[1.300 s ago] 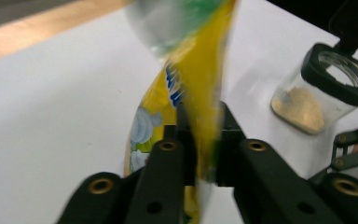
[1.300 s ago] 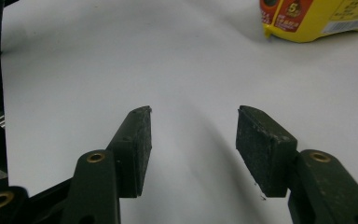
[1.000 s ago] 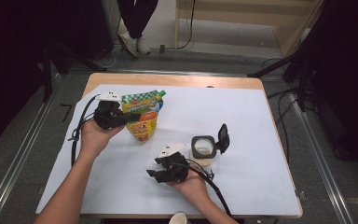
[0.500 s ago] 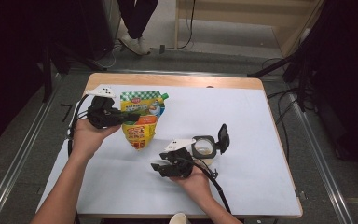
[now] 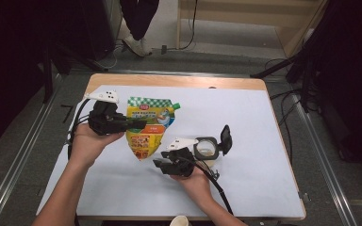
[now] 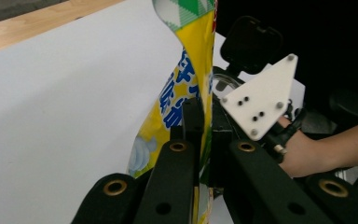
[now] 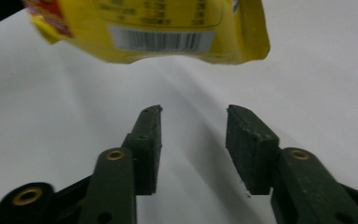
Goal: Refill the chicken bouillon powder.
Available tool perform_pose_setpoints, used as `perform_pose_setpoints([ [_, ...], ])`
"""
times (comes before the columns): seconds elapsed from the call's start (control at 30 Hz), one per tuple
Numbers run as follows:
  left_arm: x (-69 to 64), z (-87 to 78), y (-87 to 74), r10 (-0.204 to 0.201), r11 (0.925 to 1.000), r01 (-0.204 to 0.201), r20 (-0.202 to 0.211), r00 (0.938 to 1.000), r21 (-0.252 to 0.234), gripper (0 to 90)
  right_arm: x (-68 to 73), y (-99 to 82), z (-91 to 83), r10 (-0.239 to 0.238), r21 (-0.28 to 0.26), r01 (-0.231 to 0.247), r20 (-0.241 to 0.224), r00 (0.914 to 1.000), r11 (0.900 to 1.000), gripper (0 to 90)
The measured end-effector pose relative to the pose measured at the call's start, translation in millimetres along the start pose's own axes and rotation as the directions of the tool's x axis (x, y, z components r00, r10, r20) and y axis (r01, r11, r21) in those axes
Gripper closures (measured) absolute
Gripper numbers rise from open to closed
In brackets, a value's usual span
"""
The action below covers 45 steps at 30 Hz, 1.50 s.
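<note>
Pouch (image 5: 147,131) pinched by L gripper (image 5: 134,124), held off the sheet (image 5: 245,113) nr table's left edge. R gripper (image 7: 193,126) jaws apart, just been closing, nothing between; pouch just ahead.

Jar (image 5: 206,149): open, black hinged lid raised, just beyond the right tongs.
Paper cup (image 5: 179,220): table's near edge, behind the right tongs.

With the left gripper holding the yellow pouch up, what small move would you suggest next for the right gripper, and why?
Probably ease the right gripper forward to the pouch's bottom edge: its jaws, just closing, hold nothing, and the pouch hangs just ahead, clamped in the left gripper.
</note>
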<state>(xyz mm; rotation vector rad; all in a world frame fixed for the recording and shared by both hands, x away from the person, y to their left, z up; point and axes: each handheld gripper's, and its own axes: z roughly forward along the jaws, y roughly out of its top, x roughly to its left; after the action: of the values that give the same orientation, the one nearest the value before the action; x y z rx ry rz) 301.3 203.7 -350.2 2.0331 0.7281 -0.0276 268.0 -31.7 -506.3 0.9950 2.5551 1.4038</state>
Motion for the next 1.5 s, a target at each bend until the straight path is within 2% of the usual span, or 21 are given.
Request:
perform_pose_setpoints([
  [0.1, -2.5, -0.2, 0.0, -0.006, 1.0, 0.006, 0.014, 0.9999, -0.001, 90.0, 0.3, 0.0, 0.8, -0.004, -0.005, 0.004, 0.012, 0.9999, 1.0, 63.5],
  [0.13, -5.5, -0.6, 0.0, -0.009, 1.0, 0.009, 0.033, 0.9994, 0.001, 90.0, -0.1, 0.0, 1.6, -0.003, -0.021, 0.003, 0.024, 0.9997, 0.9998, 67.4],
  [0.2, -8.0, -1.4, 0.2, -0.015, 0.9999, 0.015, 0.048, 0.9987, 0.0, 90.0, -0.4, 0.1, 1.8, 0.0, -0.029, 0.001, 0.028, 0.9996, 0.9996, 69.9],
  [0.3, -11.2, -2.1, 0.7, -0.015, 0.9999, 0.015, 0.066, 0.9977, -0.003, 90.0, -0.1, 0.1, 1.9, -0.007, -0.048, 0.01, 0.057, 0.9983, 0.9988, 74.4],
  [0.33, -14.2, -1.8, 1.2, -0.017, 0.9998, 0.017, 0.083, 0.9964, -0.005, 90.0, 0.4, 0.0, 2.0, -0.007, -0.058, 0.011, 0.066, 0.9978, 0.9982, 75.9],
  [0.43, -17.7, -1.7, 2.3, -0.018, 0.9998, 0.019, 0.106, 0.9942, -0.005, 90.0, 1.4, -0.2, 1.8, -0.016, -0.081, 0.023, 0.078, 0.9968, 0.9965, 77.6],
  [0.5, -18.3, -2.6, 2.8, -0.034, 0.9993, 0.035, 0.121, 0.9921, -0.011, 90.0, 2.2, -0.5, 1.1, -0.023, -0.097, 0.031, 0.085, 0.9961, 0.9948, 77.9],
  [0.7, -18.2, -6.4, 3.9, -0.048, 0.9984, 0.052, 0.134, 0.9898, -0.022, 90.0, 6.8, 0.9, -2.3, -0.046, -0.125, 0.057, 0.084, 0.9954, 0.9905, 76.8],
  [0.73, -17.5, -6.8, 3.6, -0.067, 0.9971, 0.072, 0.153, 0.986, -0.025, 90.0, 6.7, 0.1, -1.7, -0.044, -0.123, 0.055, 0.091, 0.9949, 0.9909, 76.8],
  [0.8, -17.2, -7.3, 3.8, -0.071, 0.9966, 0.077, 0.157, 0.985, -0.031, 90.0, 6.3, -0.7, -1.1, -0.038, -0.128, 0.05, 0.095, 0.9948, 0.9905, 76.7],
  [0.87, -17.3, -6.9, 3.7, -0.068, 0.9967, 0.074, 0.152, 0.986, -0.033, 90.0, 6.4, -0.8, -1.6, -0.041, -0.136, 0.052, 0.087, 0.9953, 0.9894, 76.5],
  [0.9, -18.1, -5.2, 3.4, -0.056, 0.998, 0.058, 0.082, 0.9951, -0.025, 90.0, 10.6, -0.6, -3.4, -0.077, -0.159, 0.088, 0.074, 0.9943, 0.9833, 76.0],
  [0.93, -17.4, -3.7, 3.3, -0.047, 0.9987, 0.048, 0.067, 0.9966, -0.015, 90.0, 13.8, -0.2, -3.4, -0.096, -0.156, 0.108, 0.08, 0.9922, 0.9819, 73.5],
  [1.0, -17.4, 1.4, 2.5, -0.046, 0.9989, 0.047, 0.086, 0.9952, -0.006, 90.0, 21.0, -1.8, -2.8, -0.156, -0.139, 0.171, 0.11, 0.9816, 0.9754, 71.4],
  [1.07, -20.9, 9.1, 2.5, -0.018, 0.9998, 0.018, 0.056, 0.9983, 0.002, 90.0, 24.0, -3.1, -3.0, -0.164, -0.138, 0.176, 0.096, 0.9818, 0.9747, 66.1],
  [1.17, -24.9, 18.9, 1.6, 0.004, 1.0, -0.004, 0.048, 0.9988, -0.004, 88.6, 27.2, -4.1, -4.4, -0.162, -0.135, 0.173, 0.092, 0.9825, 0.9756, 65.6],
  [1.23, -28.4, 31.6, -0.9, 0.032, 0.9995, -0.032, 0.033, 0.9989, 0.005, 83.0, 32.1, -5.3, -9.2, -0.19, -0.148, 0.2, 0.076, 0.9787, 0.9685, 64.2],
  [1.33, -27.8, 43.8, -2.9, 0.015, 0.9991, -0.016, 0.031, 0.9994, 0.04, 80.0, 43.3, -5.7, -12.9, -0.252, -0.138, 0.26, 0.072, 0.965, 0.9556, 63.2],
  [1.37, -27.5, 48.0, -3.9, 0.007, 0.9987, -0.008, 0.032, 0.9995, 0.051, 79.4, 47.6, -5.6, -14.2, -0.261, -0.142, 0.268, 0.07, 0.9629, 0.9529, 62.6],
  [1.4, -27.6, 51.3, -4.9, 0.003, 0.9986, -0.005, 0.029, 0.9996, 0.053, 79.3, 50.6, -4.8, -15.2, -0.264, -0.133, 0.27, 0.058, 0.9628, 0.9538, 62.4],
  [1.5, -27.6, 55.7, -4.2, 0.0, 0.9984, -0.001, 0.027, 0.9996, 0.057, 78.1, 51.2, -4.0, -16.9, -0.212, -0.127, 0.214, 0.025, 0.9769, 0.9686, 62.3],
])
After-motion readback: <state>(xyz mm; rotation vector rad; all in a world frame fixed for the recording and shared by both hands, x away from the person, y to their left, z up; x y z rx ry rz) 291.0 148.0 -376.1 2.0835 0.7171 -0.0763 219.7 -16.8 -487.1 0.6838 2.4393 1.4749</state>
